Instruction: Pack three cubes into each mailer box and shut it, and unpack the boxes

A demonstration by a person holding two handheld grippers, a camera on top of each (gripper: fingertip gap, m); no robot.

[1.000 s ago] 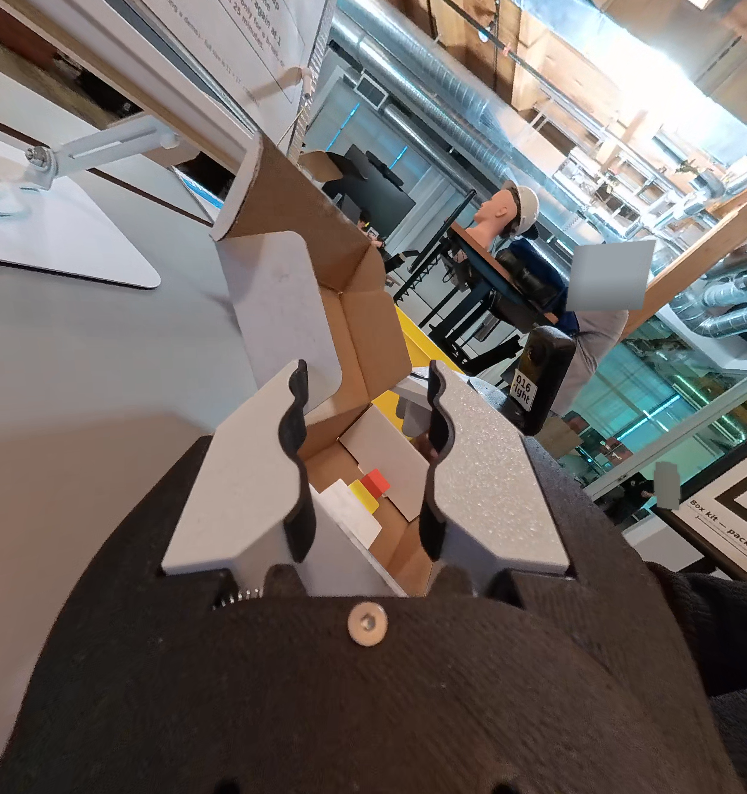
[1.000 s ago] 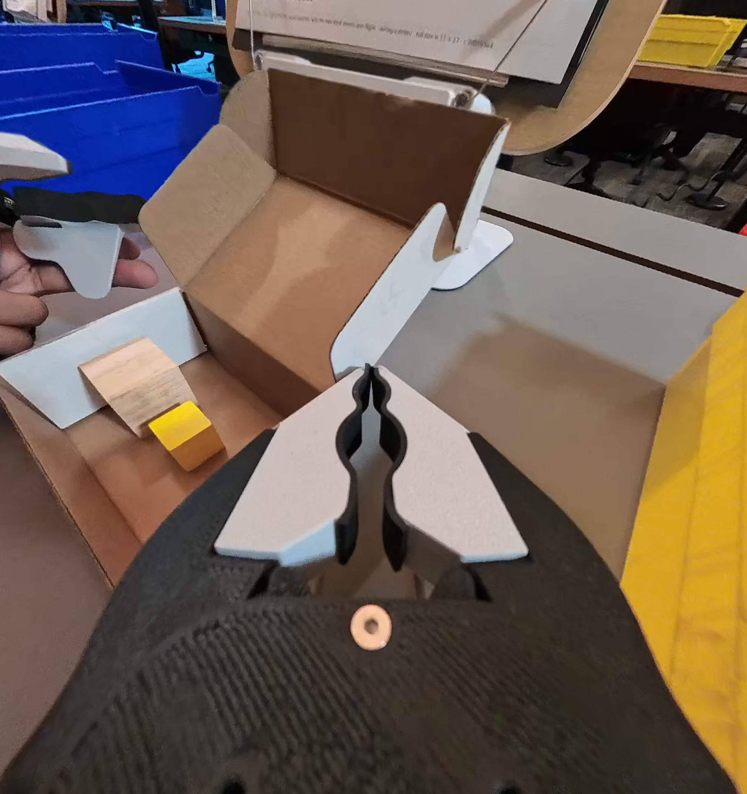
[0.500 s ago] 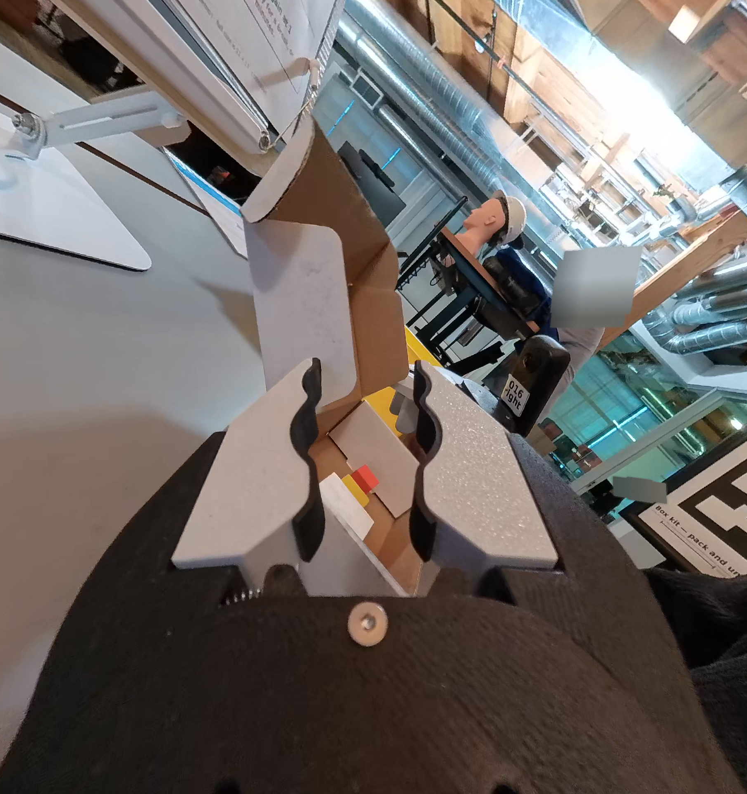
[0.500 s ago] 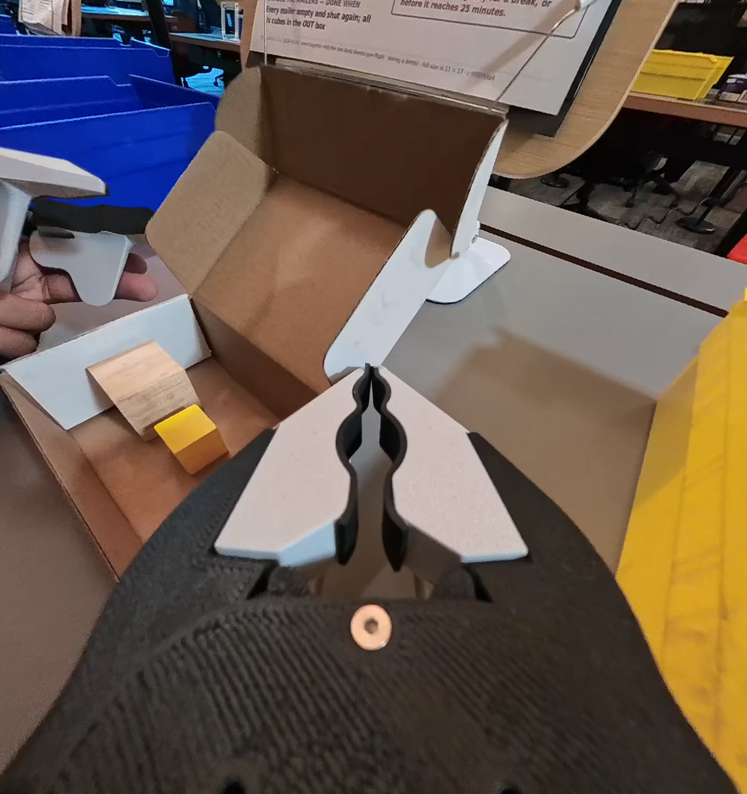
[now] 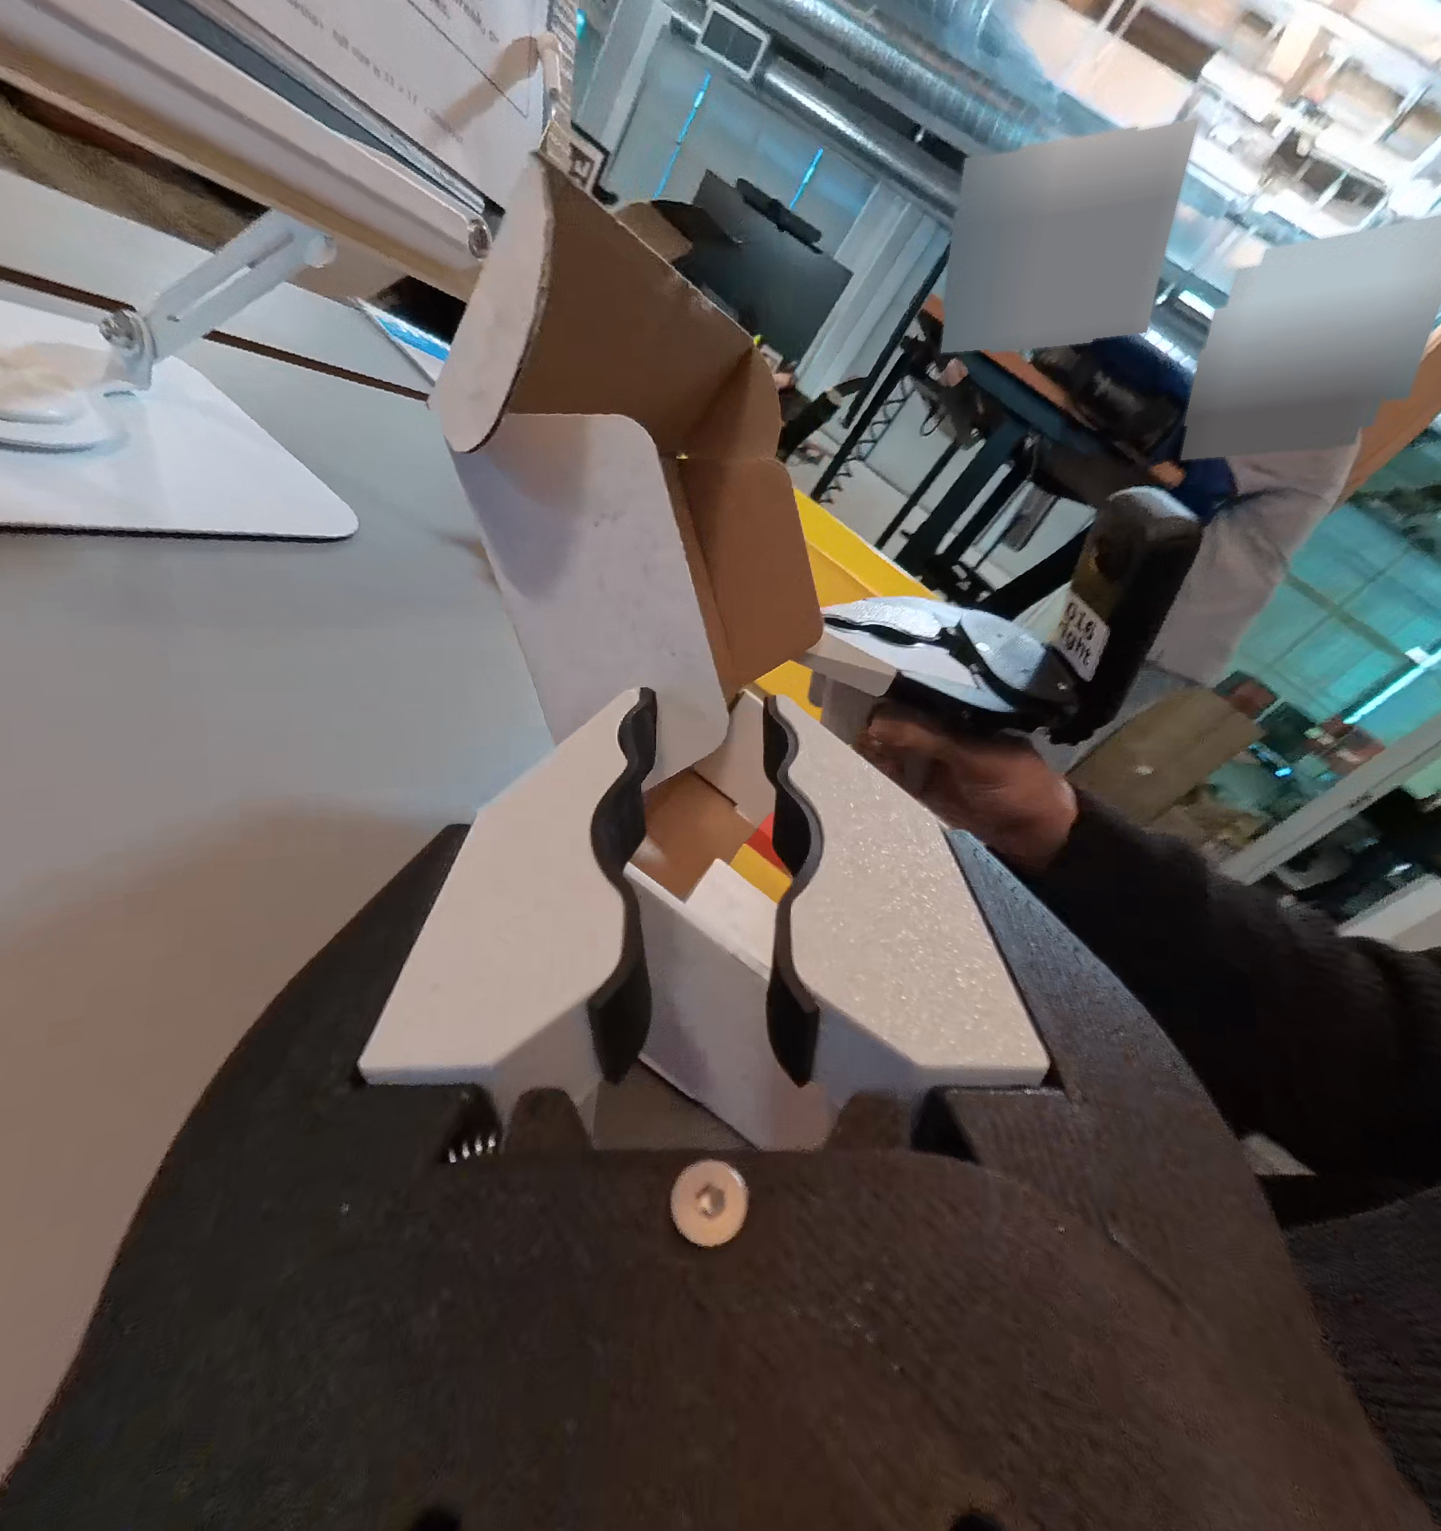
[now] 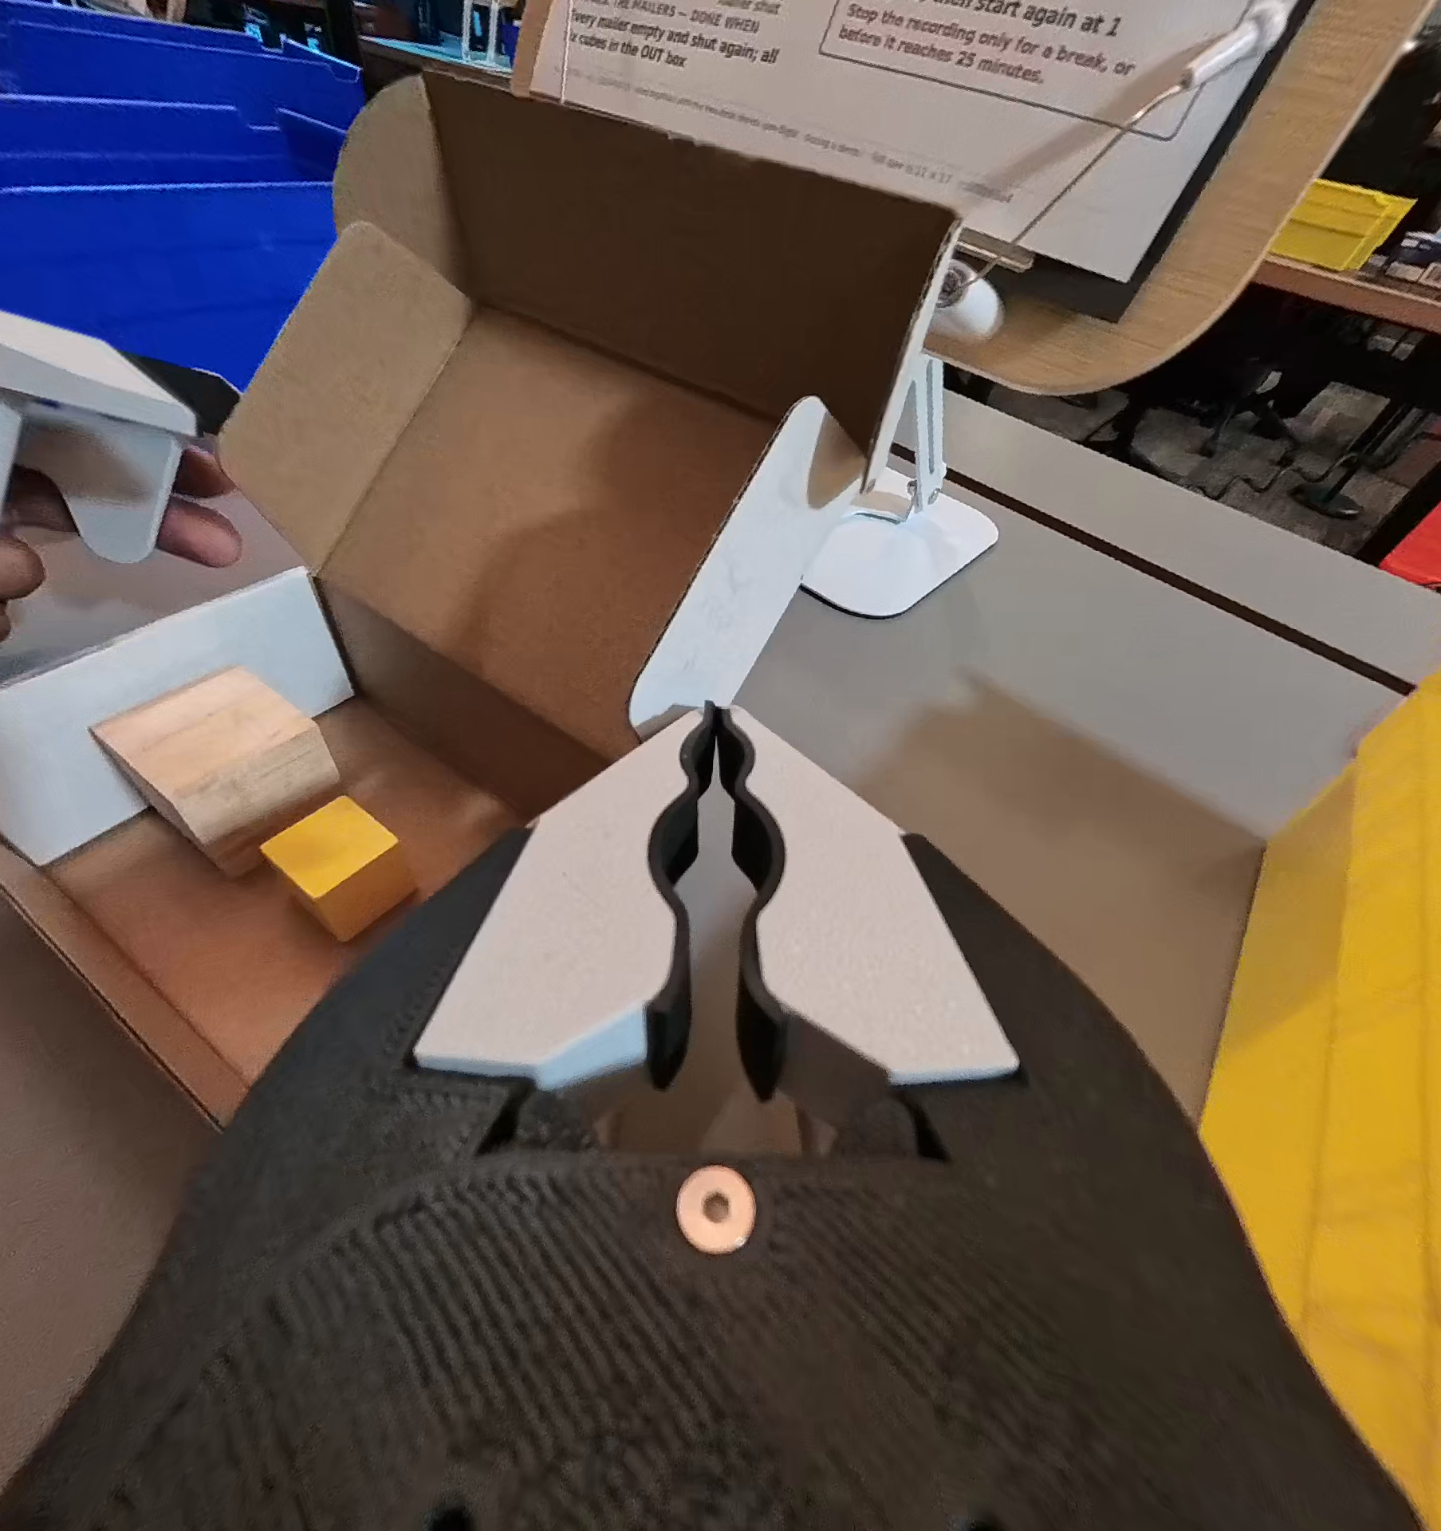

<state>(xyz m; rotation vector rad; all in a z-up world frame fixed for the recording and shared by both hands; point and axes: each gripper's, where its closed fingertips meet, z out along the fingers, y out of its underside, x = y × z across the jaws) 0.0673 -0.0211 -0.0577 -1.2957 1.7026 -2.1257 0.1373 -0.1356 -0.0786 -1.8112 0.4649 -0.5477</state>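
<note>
Mailer box (image 6: 534, 514) sits open on the grey table (image 6: 1073, 663), lid raised toward the far edge, white side flap (image 6: 733, 572) hanging off the lid's right end. Inside, near the box's left wall: a natural wood cube (image 6: 220, 762) tipped against that wall, and a yellow cube (image 6: 340, 862) touching it on the floor. A red cube (image 5: 760, 828) shows as a sliver in the left wrist view, beside the yellow one.

Right gripper (image 6: 713, 729): fingertips touching, nothing between them, parked just at the tip of the white flap. Left gripper (image 5: 704, 729): jaws apart by a moderate gap, empty, straddling the box's left wall with the flap's lower corner just ahead of it. No contact with any cube.

Judgement: three cubes appear loaded, so the step in hand is likely closing. To do it well, tuck the side flaps inward first, then fold the lid down square so the flaps slide inside the walls. The tilted wood cube may stand proud and block the lid; nudge it flat first.

Room: yellow bin (image 6: 1363, 1077) crowds the box's right side; a white stand (image 6: 907, 547) sits just behind the lid at the table's far edge. Blue bins (image 6: 120, 207) lie beyond the left. Space above the box is free.
</note>
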